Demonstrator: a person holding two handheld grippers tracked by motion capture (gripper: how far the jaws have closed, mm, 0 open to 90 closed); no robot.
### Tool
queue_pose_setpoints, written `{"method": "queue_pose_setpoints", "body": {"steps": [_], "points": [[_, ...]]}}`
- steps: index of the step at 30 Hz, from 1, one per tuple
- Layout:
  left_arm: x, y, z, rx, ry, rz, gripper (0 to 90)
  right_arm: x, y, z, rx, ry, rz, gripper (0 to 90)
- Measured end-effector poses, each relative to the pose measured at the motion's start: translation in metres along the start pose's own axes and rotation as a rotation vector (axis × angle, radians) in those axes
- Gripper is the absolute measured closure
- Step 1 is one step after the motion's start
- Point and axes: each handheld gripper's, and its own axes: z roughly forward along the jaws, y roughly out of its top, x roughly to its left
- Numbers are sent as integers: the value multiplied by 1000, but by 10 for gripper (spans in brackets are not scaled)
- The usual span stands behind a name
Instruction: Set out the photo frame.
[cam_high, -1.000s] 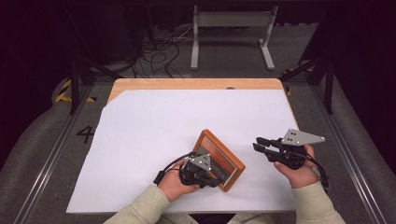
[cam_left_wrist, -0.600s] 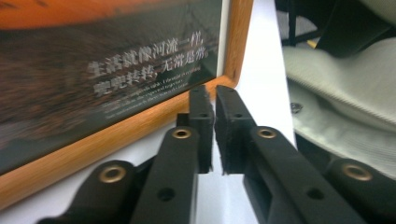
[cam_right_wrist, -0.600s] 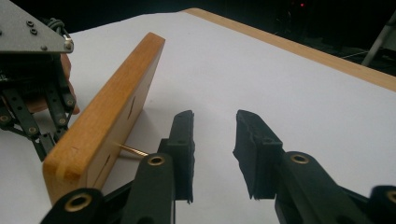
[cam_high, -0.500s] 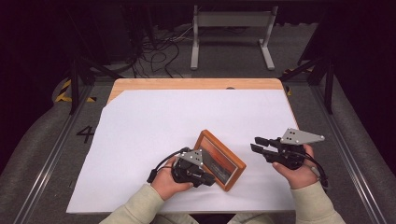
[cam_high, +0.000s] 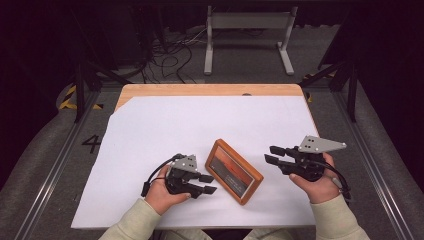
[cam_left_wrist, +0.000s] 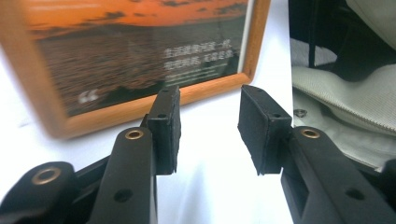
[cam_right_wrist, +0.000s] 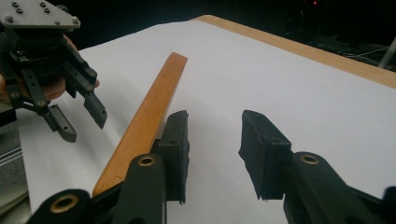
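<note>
A wooden table (cam_high: 200, 90) is seen in the high view, most of its top covered by a white sheet (cam_high: 165, 130), with a strip of bare wood left along the far edge at twelve o'clock. Beyond that edge a dark room is shown: a grey floor, a tangle of cables (cam_high: 170, 50) at eleven o'clock and a pale metal stand (cam_high: 248, 25) at twelve. A metal rail (cam_high: 50, 170) is run along the left side of the table, beside a painted number on the floor. A wooden picture frame (cam_high: 234, 171) is laid flat on the sheet near the front edge, just right of centre, turned at an angle, its sunset print facing up. The left gripper (cam_high: 204, 184) is held at about nine o'clock of the frame, close beside it but apart; its jaws have just been opening and nothing is between them. The right gripper (cam_high: 272, 155) is held at three o'clock of the frame, apart from it; its jaws have also just been opening, with only the sheet seen between them.
</note>
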Motion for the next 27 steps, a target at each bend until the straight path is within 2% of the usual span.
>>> {"method": "queue_pose_setpoints", "body": {"steps": [6,9,12,15,19,23,27], "points": [[5,-5,-10,-15,73,-13,544,7,11,6,8,33,20,586],[8,-7,-12,-15,81,-20,532,10,17,10,21,41,21,585],[11,-9,-16,-26,93,-28,523,14,27,17,62,46,20,581],[13,-10,-20,-32,107,-37,506,14,34,23,105,31,41,594],[18,-14,-27,-44,127,-47,490,16,38,34,156,39,65,590],[20,-16,-32,-57,131,-64,485,18,41,44,205,58,82,585],[21,-15,-36,-75,132,-74,463,22,46,52,244,67,120,578]]}}
